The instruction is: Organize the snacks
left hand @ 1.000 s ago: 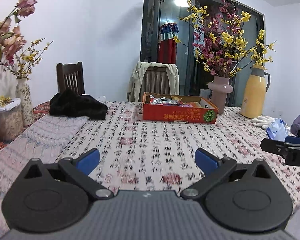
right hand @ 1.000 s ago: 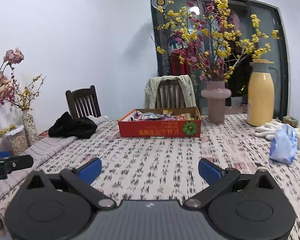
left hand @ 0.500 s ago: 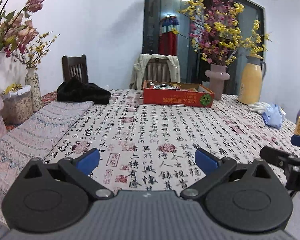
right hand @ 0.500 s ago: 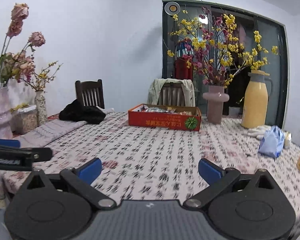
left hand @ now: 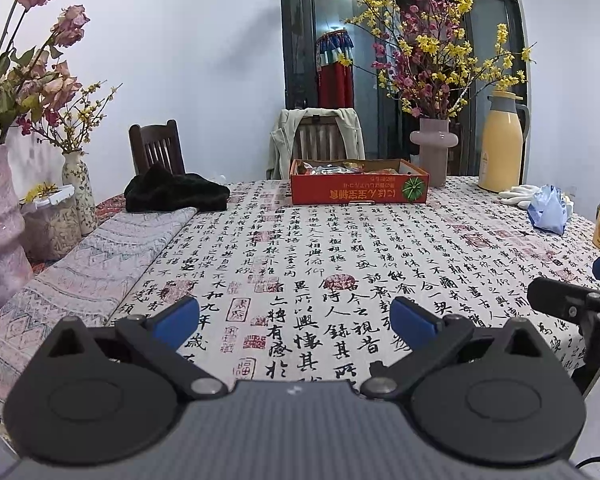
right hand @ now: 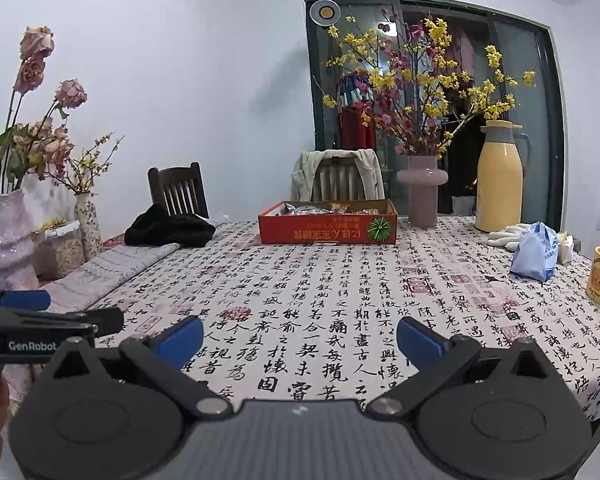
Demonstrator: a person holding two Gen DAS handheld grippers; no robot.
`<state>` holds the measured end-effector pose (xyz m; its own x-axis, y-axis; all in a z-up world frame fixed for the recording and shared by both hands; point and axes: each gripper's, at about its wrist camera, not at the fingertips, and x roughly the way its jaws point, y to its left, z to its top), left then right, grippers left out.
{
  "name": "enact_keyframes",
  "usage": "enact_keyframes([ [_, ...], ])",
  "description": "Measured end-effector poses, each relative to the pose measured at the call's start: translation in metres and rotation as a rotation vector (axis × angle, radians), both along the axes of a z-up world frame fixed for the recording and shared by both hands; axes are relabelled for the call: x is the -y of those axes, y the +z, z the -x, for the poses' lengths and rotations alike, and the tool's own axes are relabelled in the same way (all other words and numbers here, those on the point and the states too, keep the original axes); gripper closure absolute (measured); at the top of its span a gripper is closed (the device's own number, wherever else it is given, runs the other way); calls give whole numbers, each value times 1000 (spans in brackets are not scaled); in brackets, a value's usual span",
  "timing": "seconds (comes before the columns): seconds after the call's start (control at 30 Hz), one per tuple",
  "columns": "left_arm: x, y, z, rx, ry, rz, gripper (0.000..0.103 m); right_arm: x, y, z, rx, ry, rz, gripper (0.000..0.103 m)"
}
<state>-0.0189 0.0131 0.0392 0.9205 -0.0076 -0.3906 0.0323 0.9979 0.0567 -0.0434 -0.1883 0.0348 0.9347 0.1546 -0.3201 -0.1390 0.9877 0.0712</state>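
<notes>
White walls and a dark glass door back a table [left hand: 340, 248] under a calligraphy-print cloth. At its far edge sits a red box [left hand: 358, 190] holding the snacks [left hand: 328, 168], foil-wrapped packets as far as can be told from here. Such packets would likely be light, crinkly and slippery, and crushable if pinched hard; a hold across a sealed edge or the flat middle looks best. The left gripper [left hand: 294, 318] hangs over the near edge with its blue fingers spread wide and nothing between them. The right gripper [right hand: 298, 338] is likewise parted and empty. Both sit well apart from the box, which lies straight ahead across the bare cloth, beside a pink vase [right hand: 422, 192] and a yellow flask [right hand: 498, 178].
</notes>
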Motion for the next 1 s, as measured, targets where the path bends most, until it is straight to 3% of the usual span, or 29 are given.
enact_keyframes([
  [1.0,-1,1,1,8,6,6,0,-2,0,0,5,11,8,0],
])
